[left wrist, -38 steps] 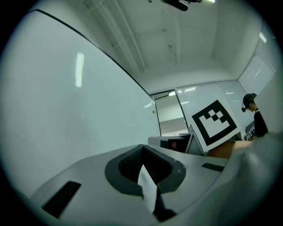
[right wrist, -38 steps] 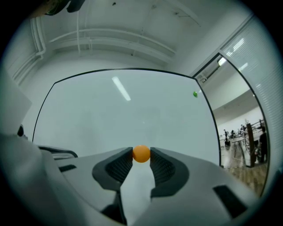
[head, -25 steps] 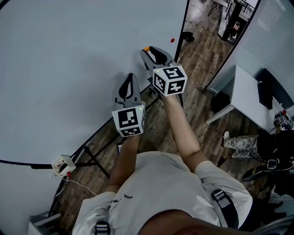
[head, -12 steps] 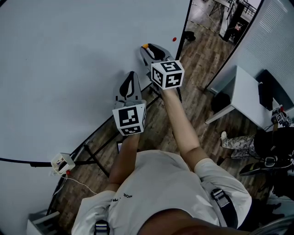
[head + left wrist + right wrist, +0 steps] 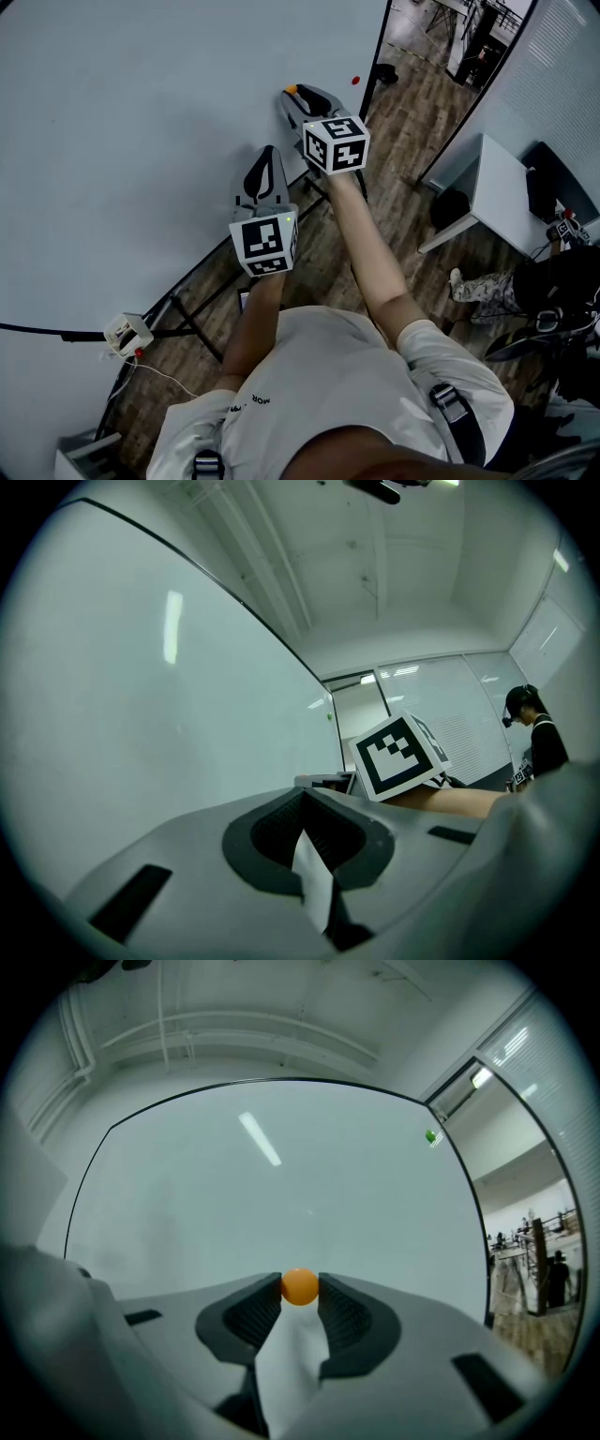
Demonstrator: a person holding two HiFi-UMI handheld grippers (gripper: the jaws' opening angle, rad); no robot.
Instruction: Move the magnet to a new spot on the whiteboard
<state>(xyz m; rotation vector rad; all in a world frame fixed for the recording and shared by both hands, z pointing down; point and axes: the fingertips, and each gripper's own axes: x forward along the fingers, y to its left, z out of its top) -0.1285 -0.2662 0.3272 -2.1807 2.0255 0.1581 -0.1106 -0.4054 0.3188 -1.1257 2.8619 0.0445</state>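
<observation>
My right gripper [image 5: 300, 1290], clamped on the orange magnet [image 5: 300, 1285], has advanced farther along the whiteboard [image 5: 234, 1194]; I judge relocation in progress. Left gripper [image 5: 302, 797] closed, empty.

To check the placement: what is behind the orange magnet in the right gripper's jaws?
Behind the orange magnet, clamped in the jaws of the right gripper, is bare whiteboard. Whether it touches the board is hidden by the magnet.
</observation>
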